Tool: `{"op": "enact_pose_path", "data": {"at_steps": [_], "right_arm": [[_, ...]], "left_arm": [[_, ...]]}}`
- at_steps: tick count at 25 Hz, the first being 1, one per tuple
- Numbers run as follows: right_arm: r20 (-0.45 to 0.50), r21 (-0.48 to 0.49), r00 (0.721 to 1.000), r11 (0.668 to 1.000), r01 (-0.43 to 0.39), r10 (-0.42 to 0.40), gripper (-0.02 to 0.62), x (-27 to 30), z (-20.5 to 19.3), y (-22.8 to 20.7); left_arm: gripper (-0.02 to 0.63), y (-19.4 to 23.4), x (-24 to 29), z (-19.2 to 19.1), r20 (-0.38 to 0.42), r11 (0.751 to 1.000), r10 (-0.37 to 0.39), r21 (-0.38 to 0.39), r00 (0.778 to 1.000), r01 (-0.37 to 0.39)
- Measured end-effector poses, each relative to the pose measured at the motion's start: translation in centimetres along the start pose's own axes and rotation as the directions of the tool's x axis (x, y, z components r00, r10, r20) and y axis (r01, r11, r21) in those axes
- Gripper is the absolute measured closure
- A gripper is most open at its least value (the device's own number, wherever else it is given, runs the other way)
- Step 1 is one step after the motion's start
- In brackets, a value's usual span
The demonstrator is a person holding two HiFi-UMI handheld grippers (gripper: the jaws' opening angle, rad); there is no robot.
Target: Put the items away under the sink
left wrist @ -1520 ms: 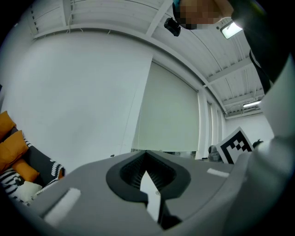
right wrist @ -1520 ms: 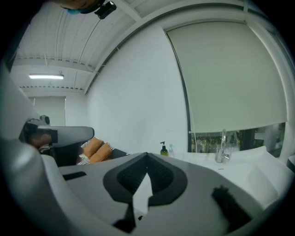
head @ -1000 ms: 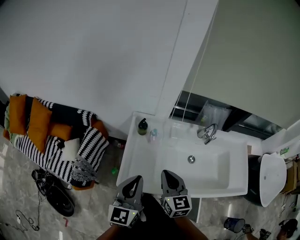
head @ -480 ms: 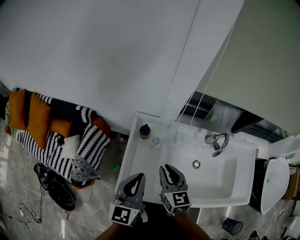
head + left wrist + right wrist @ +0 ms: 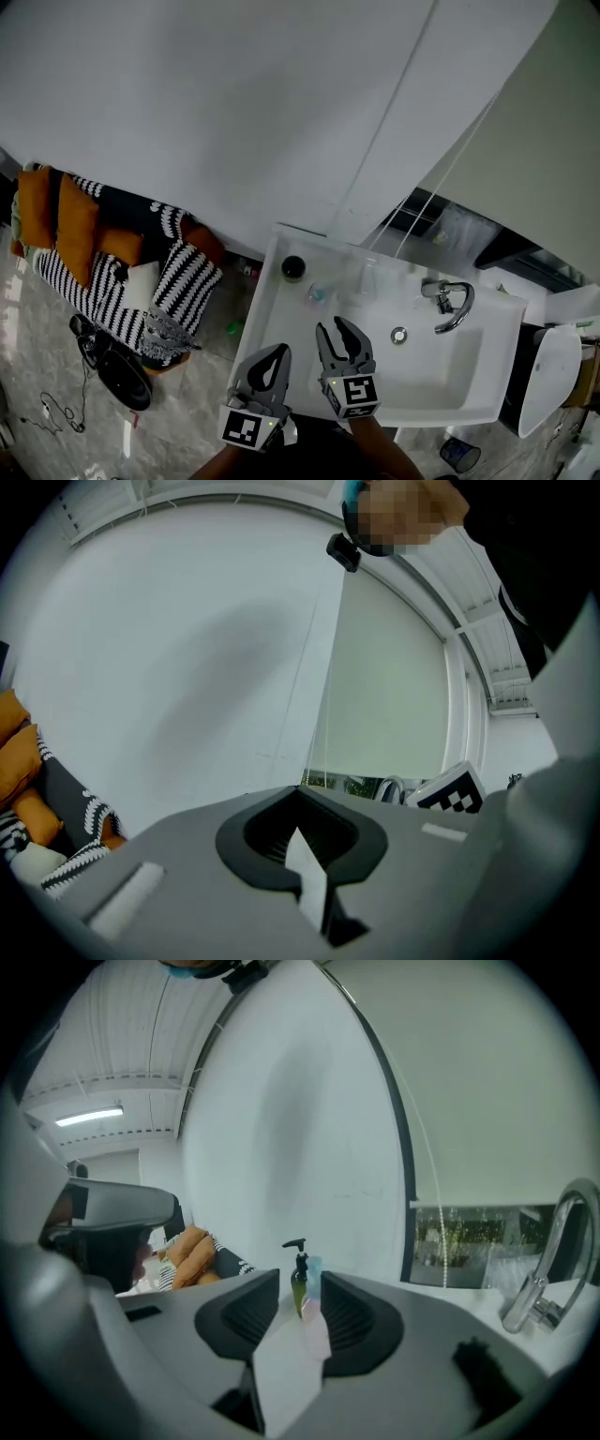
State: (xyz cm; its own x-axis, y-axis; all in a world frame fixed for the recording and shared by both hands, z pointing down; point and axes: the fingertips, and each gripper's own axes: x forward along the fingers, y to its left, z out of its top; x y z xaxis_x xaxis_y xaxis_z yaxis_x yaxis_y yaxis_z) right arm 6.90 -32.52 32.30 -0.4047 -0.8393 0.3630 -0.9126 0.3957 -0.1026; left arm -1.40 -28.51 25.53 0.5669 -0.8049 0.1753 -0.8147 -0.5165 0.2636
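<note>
A white sink [image 5: 281, 328] stands below the wall, with a chrome faucet [image 5: 450, 305] at its back right. On its back left ledge stand a dark green pump bottle [image 5: 293, 268] and a small bottle with blue and pink [image 5: 316, 293]. My right gripper [image 5: 336, 328] hovers over the sink's front edge; its jaws have just been opening and stand open, empty. In the right gripper view the pump bottle [image 5: 297, 1293] and small bottle [image 5: 313, 1269] show far ahead through the gap, and the faucet [image 5: 548, 1260] at right. My left gripper [image 5: 269, 361] is beside it, shut and empty.
A striped and orange cushioned seat [image 5: 103, 272] lies on the floor left of the sink, with a black round object [image 5: 122, 380] near it. A white toilet [image 5: 548, 375] stands at the right. A blind with a bead cord [image 5: 441, 197] hangs behind the faucet.
The right gripper's jaws went from shut to open. Both grippers moved forward toward the sink's front edge, and the sink has drawn closer in the head view.
</note>
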Motion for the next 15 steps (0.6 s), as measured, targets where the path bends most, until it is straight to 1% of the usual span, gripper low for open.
{"op": "enact_pose_path", "data": {"at_steps": [2,5,9,15], "right_arm": [[0.010,-0.024,1.000,1.000,-0.015,0.015,0.448,0.9,0.1,-0.3],[0.021,-0.040,0.999,0.999,-0.032,0.033,0.444,2.0,-0.1,-0.9],[0.014,-0.050,0.999,0.998,-0.047,0.047,0.443,3.5,-1.0,-1.5],[0.033,-0.066,0.997,0.996,-0.067,0.069,0.443,4.5,-1.4,-2.2]], "left_arm": [[0.598,0.3,0.5,-0.3,-0.018,1.000,0.005,-0.007,1.000,-0.005],[0.598,1.0,1.6,0.1,0.005,1.000,0.017,0.015,1.000,-0.017],[0.598,1.5,2.5,-0.9,-0.029,1.000,0.027,0.004,0.999,-0.026],[0.598,1.5,3.5,-2.0,-0.065,0.999,0.028,-0.014,0.997,-0.029]]}}
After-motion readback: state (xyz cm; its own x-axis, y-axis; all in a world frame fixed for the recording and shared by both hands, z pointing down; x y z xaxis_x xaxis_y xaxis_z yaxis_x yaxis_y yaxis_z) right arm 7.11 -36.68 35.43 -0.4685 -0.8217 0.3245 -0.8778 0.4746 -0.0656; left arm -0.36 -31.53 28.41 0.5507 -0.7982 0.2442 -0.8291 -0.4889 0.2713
